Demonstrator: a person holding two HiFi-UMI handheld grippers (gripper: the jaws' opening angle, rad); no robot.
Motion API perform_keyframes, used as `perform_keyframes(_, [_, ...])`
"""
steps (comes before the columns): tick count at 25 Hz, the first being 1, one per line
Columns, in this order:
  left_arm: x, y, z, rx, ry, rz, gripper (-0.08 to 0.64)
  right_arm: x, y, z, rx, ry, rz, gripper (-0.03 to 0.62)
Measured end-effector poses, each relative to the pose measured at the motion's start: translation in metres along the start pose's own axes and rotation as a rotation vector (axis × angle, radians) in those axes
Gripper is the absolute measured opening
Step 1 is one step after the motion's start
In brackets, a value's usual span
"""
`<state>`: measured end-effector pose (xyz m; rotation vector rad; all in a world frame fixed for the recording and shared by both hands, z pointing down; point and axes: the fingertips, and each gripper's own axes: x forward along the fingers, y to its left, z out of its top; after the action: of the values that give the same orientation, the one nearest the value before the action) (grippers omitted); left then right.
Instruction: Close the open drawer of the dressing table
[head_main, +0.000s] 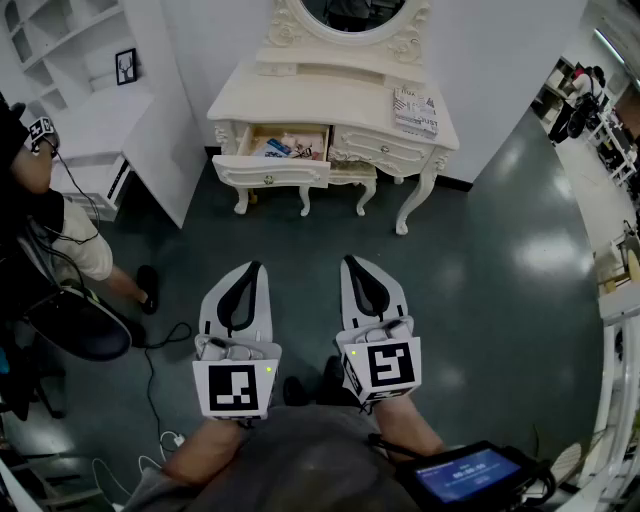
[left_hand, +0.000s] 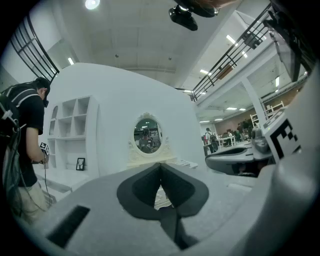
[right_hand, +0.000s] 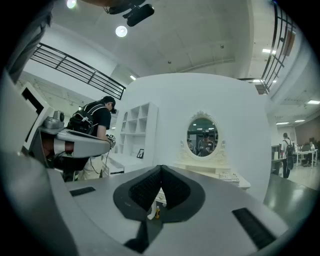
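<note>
A cream dressing table (head_main: 330, 100) with an oval mirror (head_main: 350, 15) stands against the far wall. Its left drawer (head_main: 272, 170) is pulled out, with small items showing inside. Both grippers are held level, well short of the table, over the dark floor. My left gripper (head_main: 250, 268) is shut with nothing in it. My right gripper (head_main: 352, 262) is shut too and holds nothing. In the left gripper view the mirror (left_hand: 147, 134) shows past the closed tips (left_hand: 161, 166). In the right gripper view the mirror (right_hand: 202, 135) and table top (right_hand: 220, 175) lie ahead of the closed tips (right_hand: 161, 167).
A person in a black top (head_main: 40, 220) stands at the left by a white shelf unit (head_main: 90, 90). Cables (head_main: 150, 400) trail over the floor near the left. A magazine (head_main: 413, 112) lies on the table's right side. A screen device (head_main: 465, 475) sits at the lower right.
</note>
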<state>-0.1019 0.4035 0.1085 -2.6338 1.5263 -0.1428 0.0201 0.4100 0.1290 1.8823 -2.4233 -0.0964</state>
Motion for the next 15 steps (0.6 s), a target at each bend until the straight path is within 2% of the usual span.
perform_keyframes(8, [0.021, -0.017, -0.001, 0.012, -0.005, -0.014, 0.013, 0.007, -0.025, -0.007, 0.026, -0.007, 0.002, 0.012])
perform_keyframes(12, [0.038, -0.031, 0.001, 0.016, -0.012, -0.027, 0.014, 0.014, -0.044, -0.011, 0.088, -0.027, 0.036, 0.015])
perform_keyframes(15, [0.055, -0.043, 0.002, 0.027, -0.003, -0.018, 0.014, 0.022, -0.063, -0.017, 0.098, -0.007, 0.054, 0.015])
